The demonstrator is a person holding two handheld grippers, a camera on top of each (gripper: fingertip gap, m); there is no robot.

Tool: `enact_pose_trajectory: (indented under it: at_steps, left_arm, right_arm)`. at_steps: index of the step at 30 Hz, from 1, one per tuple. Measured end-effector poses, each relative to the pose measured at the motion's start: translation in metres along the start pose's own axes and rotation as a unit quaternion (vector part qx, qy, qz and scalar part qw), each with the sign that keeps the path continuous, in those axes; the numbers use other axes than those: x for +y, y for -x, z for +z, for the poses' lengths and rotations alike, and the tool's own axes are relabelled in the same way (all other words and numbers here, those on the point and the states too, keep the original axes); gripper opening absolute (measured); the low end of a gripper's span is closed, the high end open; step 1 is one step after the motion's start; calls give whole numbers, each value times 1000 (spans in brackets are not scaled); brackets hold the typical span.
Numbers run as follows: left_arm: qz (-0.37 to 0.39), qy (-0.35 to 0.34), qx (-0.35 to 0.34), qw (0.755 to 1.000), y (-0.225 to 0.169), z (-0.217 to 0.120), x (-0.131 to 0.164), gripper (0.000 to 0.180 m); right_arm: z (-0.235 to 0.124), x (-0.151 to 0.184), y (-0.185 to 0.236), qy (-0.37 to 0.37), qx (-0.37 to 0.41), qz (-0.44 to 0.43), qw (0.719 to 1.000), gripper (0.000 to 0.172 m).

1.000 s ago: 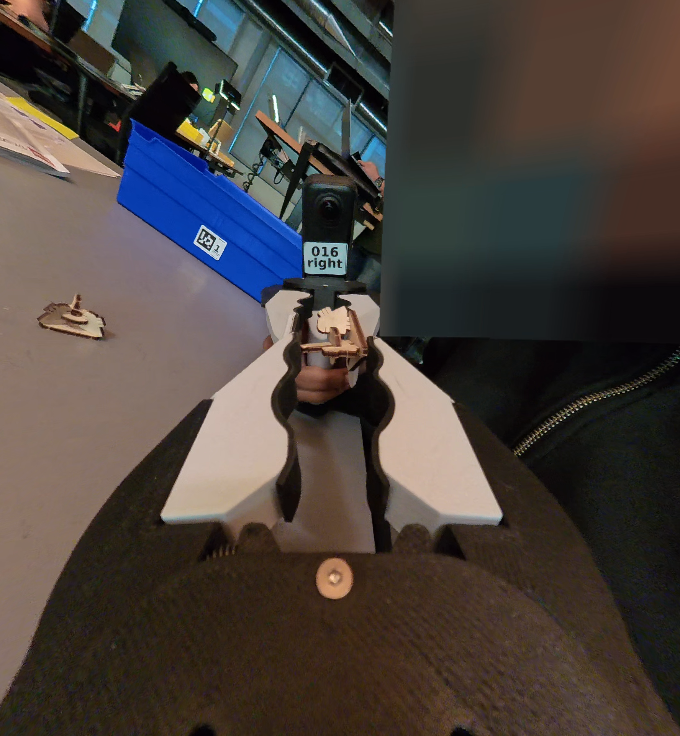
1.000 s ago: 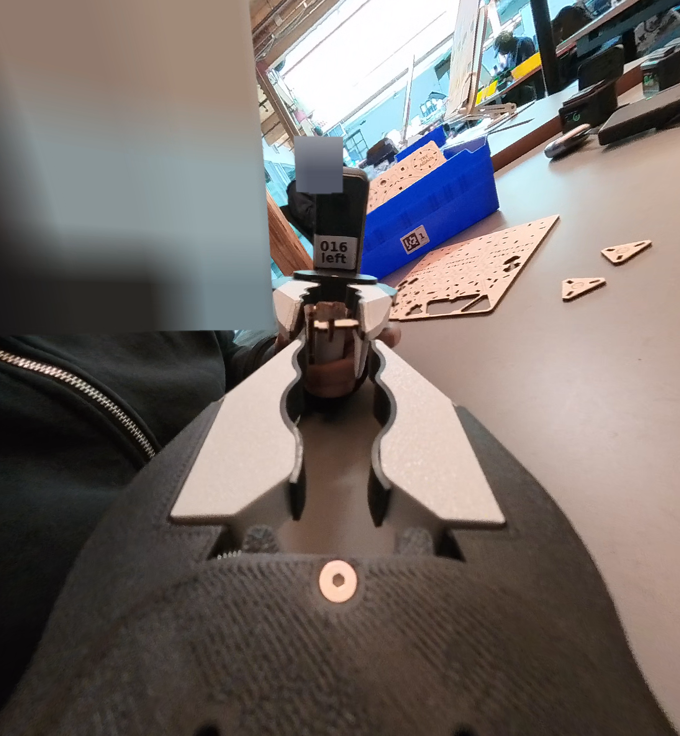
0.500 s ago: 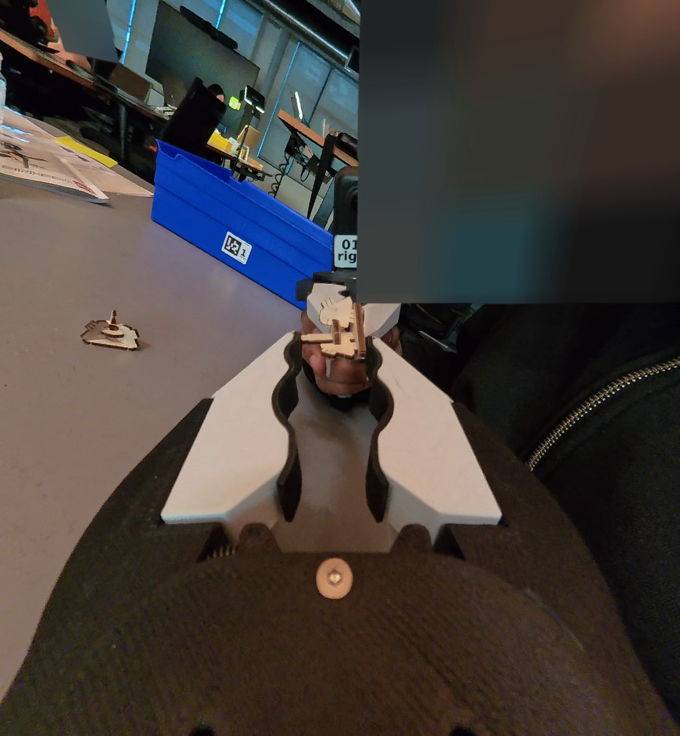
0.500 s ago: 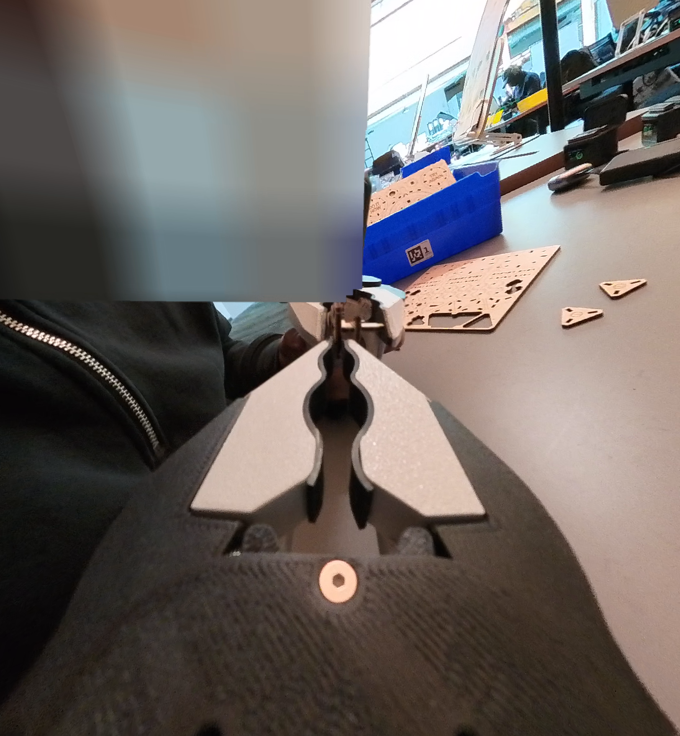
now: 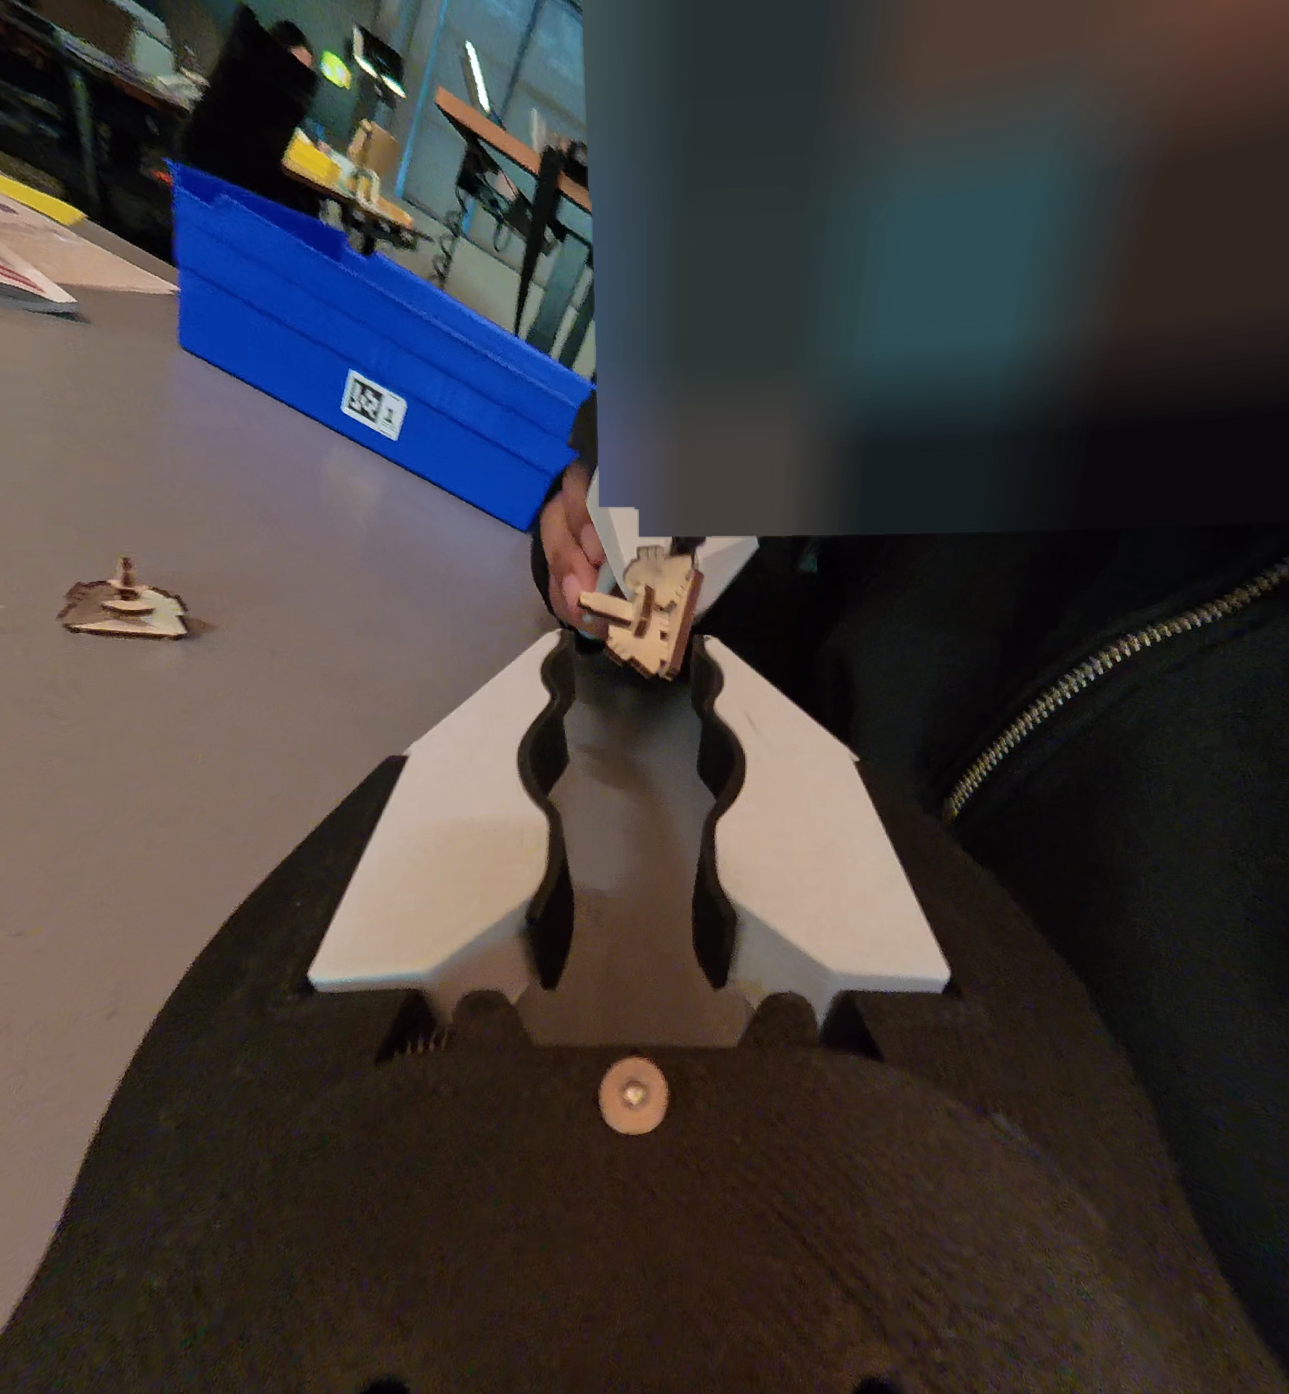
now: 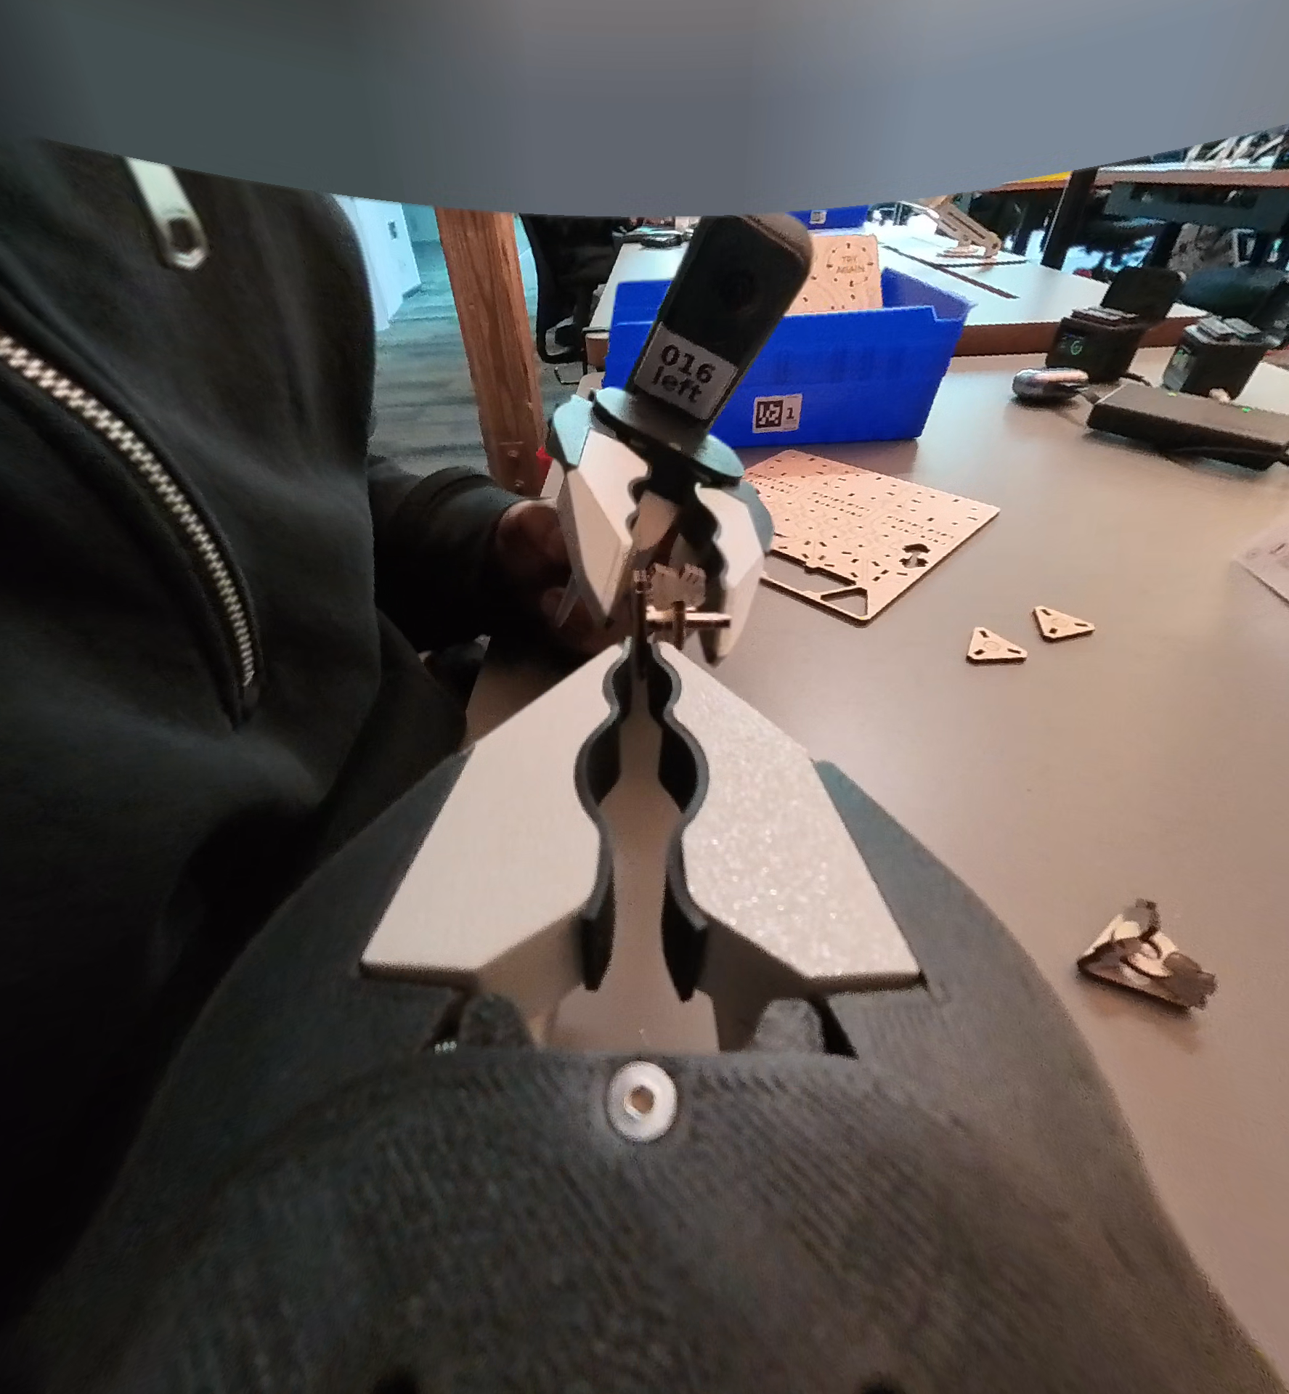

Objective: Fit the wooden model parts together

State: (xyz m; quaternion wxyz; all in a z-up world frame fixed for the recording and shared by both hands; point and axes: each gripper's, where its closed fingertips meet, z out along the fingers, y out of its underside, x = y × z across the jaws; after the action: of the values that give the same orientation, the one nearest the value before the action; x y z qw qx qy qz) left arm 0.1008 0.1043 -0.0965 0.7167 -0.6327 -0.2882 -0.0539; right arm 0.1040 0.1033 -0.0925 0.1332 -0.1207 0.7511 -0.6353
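Two hand-held grippers are meeting tip to tip above a grey table (image 6: 1003,792). The right gripper (image 6: 637,652) is pinching a small wooden assembly (image 5: 645,618) by its thin plate, while the left gripper (image 5: 630,640) is clasping it across the peg.

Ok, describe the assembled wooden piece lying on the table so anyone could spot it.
From the blue bin, come forward across the grey table: the piece lies alone, left in the left wrist view. Unlike the two flat triangles by the cut sheet, it carries a disc and an upright peg.
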Motion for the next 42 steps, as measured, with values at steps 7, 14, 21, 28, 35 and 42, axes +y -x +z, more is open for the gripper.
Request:
enact_pose_trajectory:
  at_steps: [7, 14, 21, 28, 35, 42]
  left_arm:
    - [43, 30, -16, 999, -1, 2, 6, 27]
    - [79, 24, -41, 996, 1, 0, 4, 17]
    - [76, 20, -33, 996, -1, -1, 3, 18]
    - [82, 38, -24, 996, -4, 3, 9, 17]
    - [79, 48, -28, 995, -2, 5, 11, 17]
    - [118, 63, -53, 990, -1, 7, 14, 16]
  right_arm:
    - [-2, 3, 5, 13, -17, -30, 999, 1]
    - [1, 4, 1, 1, -5, -21, 1000, 5]
    - [-1, -1, -9, -28, 26, -6, 999, 39]
    - [7, 2, -4, -32, -2, 17, 999, 40]
    - [6, 4, -2, -34, -11, 14, 999, 30]
    - [7, 5, 0, -29, -19, 13, 999, 31]
